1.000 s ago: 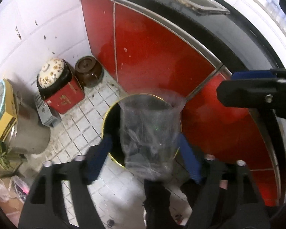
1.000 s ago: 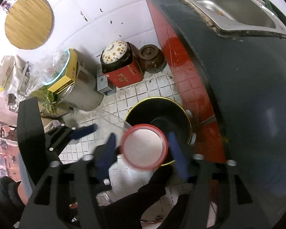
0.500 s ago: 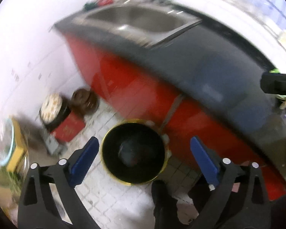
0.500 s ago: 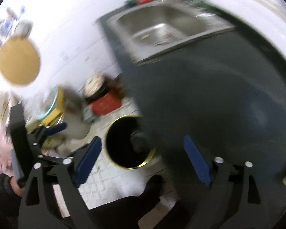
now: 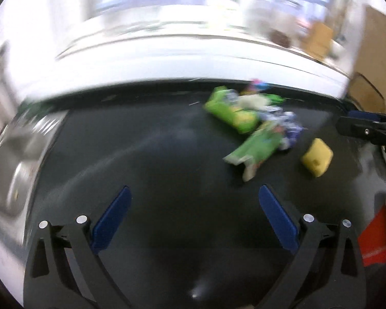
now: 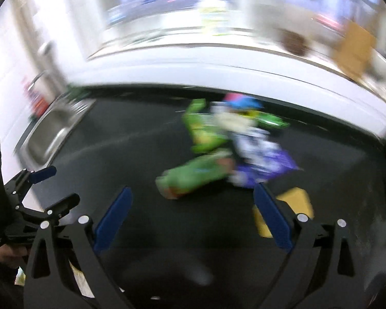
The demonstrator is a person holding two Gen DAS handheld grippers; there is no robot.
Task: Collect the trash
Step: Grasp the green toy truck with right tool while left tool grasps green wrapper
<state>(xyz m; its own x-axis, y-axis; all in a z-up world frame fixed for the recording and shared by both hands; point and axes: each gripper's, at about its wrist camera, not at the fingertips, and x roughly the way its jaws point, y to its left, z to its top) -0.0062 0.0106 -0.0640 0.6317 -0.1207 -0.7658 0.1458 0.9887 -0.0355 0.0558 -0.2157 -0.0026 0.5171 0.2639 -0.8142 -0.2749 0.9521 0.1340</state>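
A blurred pile of trash lies on the black countertop (image 5: pixel 141 154): bright green wrappers (image 5: pixel 231 113), a blue and white wrapper (image 5: pixel 288 126) and a yellow sponge-like block (image 5: pixel 317 161). My left gripper (image 5: pixel 194 188) is open and empty over bare counter, short and left of the pile. In the right wrist view my right gripper (image 6: pixel 193 188) is also open and empty; a green wrapper (image 6: pixel 198 172) lies just beyond its tips, and the yellow block (image 6: pixel 298 200) sits partly behind its right finger. Each gripper shows at the edge of the other's view.
A steel sink (image 5: pixel 15 159) is set into the counter at the left, also seen as the sink (image 6: pixel 54 131). A white tiled wall and window sill run behind the counter. A red cabinet front (image 5: pixel 375 239) shows at the lower right. A person's hand holds the left gripper (image 6: pixel 64 184).
Both grippers opened over the black bin on the floor, releasing a clear plastic cup and a red-rimmed cup. Both then swung up and across from the bin to the countertop.
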